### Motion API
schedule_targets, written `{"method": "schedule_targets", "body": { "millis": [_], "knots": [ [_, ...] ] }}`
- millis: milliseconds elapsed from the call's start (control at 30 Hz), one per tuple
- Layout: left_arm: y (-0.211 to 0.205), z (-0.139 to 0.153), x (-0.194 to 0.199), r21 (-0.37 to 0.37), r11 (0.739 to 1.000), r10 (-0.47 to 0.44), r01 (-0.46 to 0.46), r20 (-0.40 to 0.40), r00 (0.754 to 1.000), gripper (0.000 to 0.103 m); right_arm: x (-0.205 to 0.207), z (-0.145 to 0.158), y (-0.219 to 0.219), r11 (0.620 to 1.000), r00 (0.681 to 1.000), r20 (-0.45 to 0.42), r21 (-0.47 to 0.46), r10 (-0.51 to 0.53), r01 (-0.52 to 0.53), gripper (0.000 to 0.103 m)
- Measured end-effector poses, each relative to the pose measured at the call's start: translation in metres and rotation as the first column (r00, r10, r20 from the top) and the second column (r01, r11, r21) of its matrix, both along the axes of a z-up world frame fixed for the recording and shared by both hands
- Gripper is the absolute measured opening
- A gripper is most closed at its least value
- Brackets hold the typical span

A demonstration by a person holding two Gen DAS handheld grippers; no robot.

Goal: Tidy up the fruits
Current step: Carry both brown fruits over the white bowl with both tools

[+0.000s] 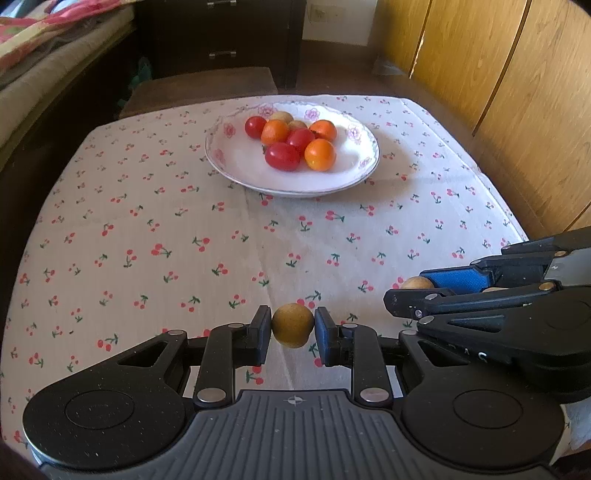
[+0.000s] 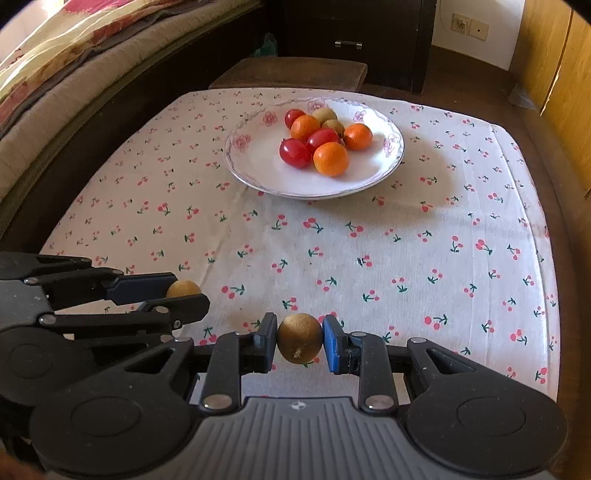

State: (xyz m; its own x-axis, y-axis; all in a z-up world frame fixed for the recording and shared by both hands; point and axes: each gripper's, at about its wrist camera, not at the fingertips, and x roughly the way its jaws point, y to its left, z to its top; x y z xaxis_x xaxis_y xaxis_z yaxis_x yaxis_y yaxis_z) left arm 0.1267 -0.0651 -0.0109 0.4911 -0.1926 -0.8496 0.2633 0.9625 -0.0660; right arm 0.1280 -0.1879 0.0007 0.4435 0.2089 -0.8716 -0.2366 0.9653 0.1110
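My left gripper (image 1: 292, 326) is shut on a small tan-brown round fruit (image 1: 293, 325), held just above the near part of the table. My right gripper (image 2: 300, 339) is shut on a second brown fruit (image 2: 299, 338) with a stem nub, close beside the left one. Each gripper shows in the other's view: the right one (image 1: 410, 291) with its fruit (image 1: 417, 283), the left one (image 2: 184, 295) with its fruit (image 2: 182, 288). A white floral plate (image 1: 347, 173) (image 2: 258, 166) at the table's far middle holds red tomatoes (image 1: 282, 156), small oranges (image 1: 320, 154) and brown fruits (image 1: 281, 117).
The table wears a white cloth with a cherry print (image 1: 147, 240). A brown stool (image 2: 291, 74) stands behind it, a dark drawer cabinet (image 2: 351, 33) beyond. A bed (image 2: 55, 74) runs along the left; wooden panels (image 1: 498, 92) stand on the right.
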Motion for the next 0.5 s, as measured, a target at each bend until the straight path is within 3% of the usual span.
{"method": "schedule_targets", "body": {
  "millis": [500],
  "knots": [
    [0.000, 0.014, 0.013, -0.036, 0.999, 0.021, -0.020, 0.035, 0.999, 0.032, 0.009, 0.010, -0.006, 0.999, 0.999, 0.030, 0.025, -0.026, 0.026, 0.029]
  ]
}}
